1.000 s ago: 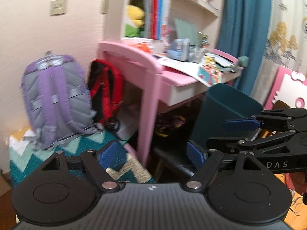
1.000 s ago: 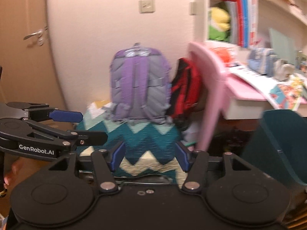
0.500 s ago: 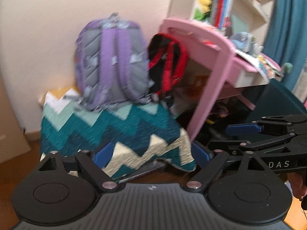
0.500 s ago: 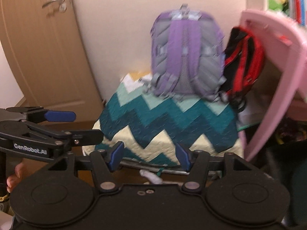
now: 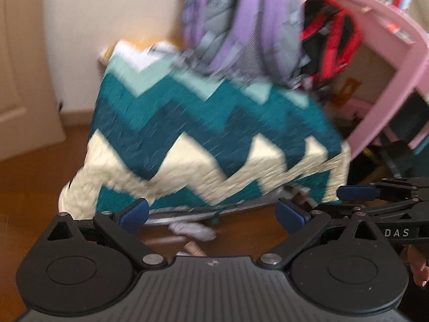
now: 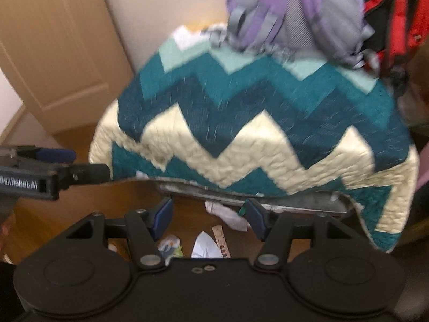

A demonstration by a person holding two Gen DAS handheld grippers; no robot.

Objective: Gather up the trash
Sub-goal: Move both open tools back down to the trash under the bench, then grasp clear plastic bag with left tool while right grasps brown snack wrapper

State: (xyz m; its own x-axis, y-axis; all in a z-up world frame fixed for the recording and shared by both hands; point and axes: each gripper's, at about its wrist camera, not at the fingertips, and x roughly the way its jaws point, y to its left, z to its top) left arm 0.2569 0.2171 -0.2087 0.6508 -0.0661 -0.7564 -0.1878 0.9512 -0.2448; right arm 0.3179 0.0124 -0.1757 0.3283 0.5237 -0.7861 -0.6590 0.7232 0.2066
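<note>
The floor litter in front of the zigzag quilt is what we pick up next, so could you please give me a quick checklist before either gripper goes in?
1. Left gripper empty, jaws opening: ok.
2. Right gripper open and empty: ok.
3. White crumpled wad in view, unobstructed: ok.
4. Folded white paper, wooden stick and crumpled wrapper partly hidden by the gripper body: not ok.
5. Quilt edge clear of the wad: cannot tell.
6. Image sharpness: not ok, blurred.

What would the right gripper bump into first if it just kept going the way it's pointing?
Probably the crumpled white tissue on the wooden floor, lying between the open right gripper and the blanket's edge. Depth is unclear; nothing is held.
</note>
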